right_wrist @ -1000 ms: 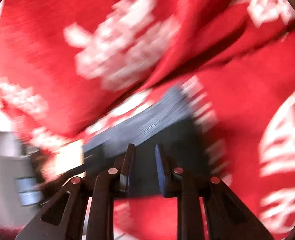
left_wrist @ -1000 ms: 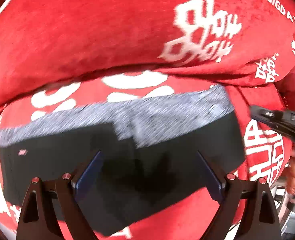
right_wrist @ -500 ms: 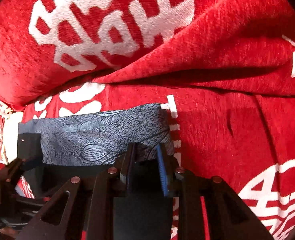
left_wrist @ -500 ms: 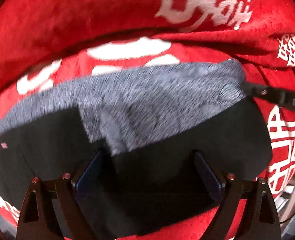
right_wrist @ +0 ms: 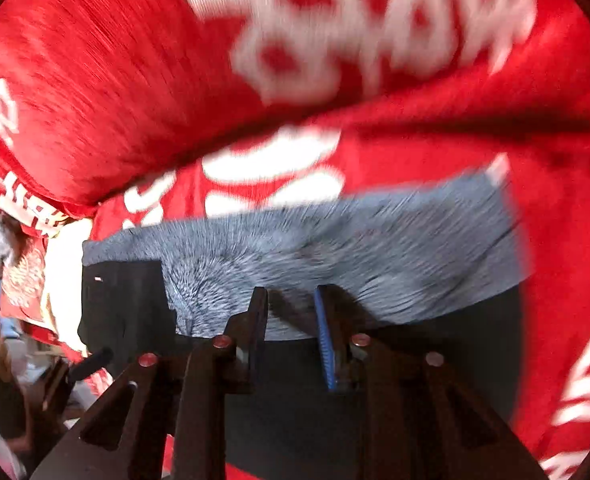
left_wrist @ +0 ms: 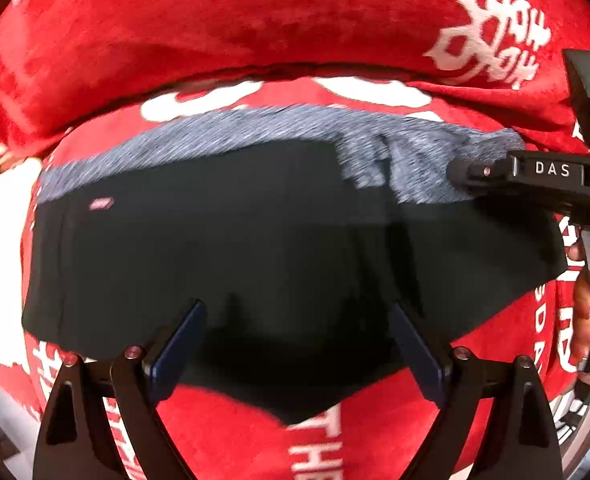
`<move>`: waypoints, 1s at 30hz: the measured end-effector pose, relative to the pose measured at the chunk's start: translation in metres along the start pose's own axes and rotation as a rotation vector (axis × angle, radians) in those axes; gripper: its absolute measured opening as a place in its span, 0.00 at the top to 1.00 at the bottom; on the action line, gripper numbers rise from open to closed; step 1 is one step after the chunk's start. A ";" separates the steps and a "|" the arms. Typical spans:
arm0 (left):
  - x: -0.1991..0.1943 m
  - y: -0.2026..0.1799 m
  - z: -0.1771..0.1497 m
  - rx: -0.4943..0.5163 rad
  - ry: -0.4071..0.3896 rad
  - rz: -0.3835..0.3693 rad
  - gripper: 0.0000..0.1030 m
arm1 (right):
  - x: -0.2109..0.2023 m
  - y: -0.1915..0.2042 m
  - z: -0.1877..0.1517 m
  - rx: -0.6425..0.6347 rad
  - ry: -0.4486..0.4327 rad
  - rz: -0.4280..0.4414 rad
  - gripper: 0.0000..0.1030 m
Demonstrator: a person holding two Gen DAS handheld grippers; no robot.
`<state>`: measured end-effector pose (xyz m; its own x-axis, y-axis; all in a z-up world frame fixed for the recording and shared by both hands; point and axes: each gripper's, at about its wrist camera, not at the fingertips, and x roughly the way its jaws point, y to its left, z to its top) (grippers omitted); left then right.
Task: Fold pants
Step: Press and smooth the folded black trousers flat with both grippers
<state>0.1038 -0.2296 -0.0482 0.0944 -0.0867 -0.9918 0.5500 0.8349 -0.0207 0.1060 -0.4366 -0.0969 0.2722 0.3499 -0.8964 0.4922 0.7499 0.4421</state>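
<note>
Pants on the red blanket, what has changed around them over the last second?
The right gripper swung in from the right edge and now reaches over the grey patterned part of the pants, which fill more of the left wrist view. Unchanged: left gripper jaws wide open and empty, right jaws narrowly apart, pants lying on the red blanket.

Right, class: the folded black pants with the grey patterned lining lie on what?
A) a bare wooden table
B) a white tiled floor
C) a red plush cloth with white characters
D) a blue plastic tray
C: the black pants rest directly on the red plush cloth, which surrounds them on every side.
</note>
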 end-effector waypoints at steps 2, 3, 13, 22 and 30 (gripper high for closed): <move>-0.001 0.010 -0.008 -0.022 0.005 0.010 0.09 | -0.001 0.019 -0.008 -0.056 0.001 -0.012 0.72; -0.002 0.017 -0.012 -0.035 0.012 0.013 0.09 | 0.000 0.027 -0.014 -0.072 0.017 0.004 0.72; -0.006 0.047 -0.038 -0.106 0.035 0.018 0.09 | -0.010 0.065 -0.072 -0.134 0.064 -0.041 0.59; -0.009 0.070 -0.056 -0.131 0.059 0.020 0.09 | -0.021 0.083 -0.100 -0.136 0.115 -0.052 0.48; -0.010 0.088 -0.064 -0.149 0.074 0.024 0.09 | -0.009 0.100 -0.133 -0.141 0.206 -0.051 0.39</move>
<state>0.0980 -0.1204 -0.0480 0.0419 -0.0305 -0.9987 0.4189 0.9080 -0.0102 0.0430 -0.2902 -0.0493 0.0689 0.4055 -0.9115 0.3765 0.8355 0.4002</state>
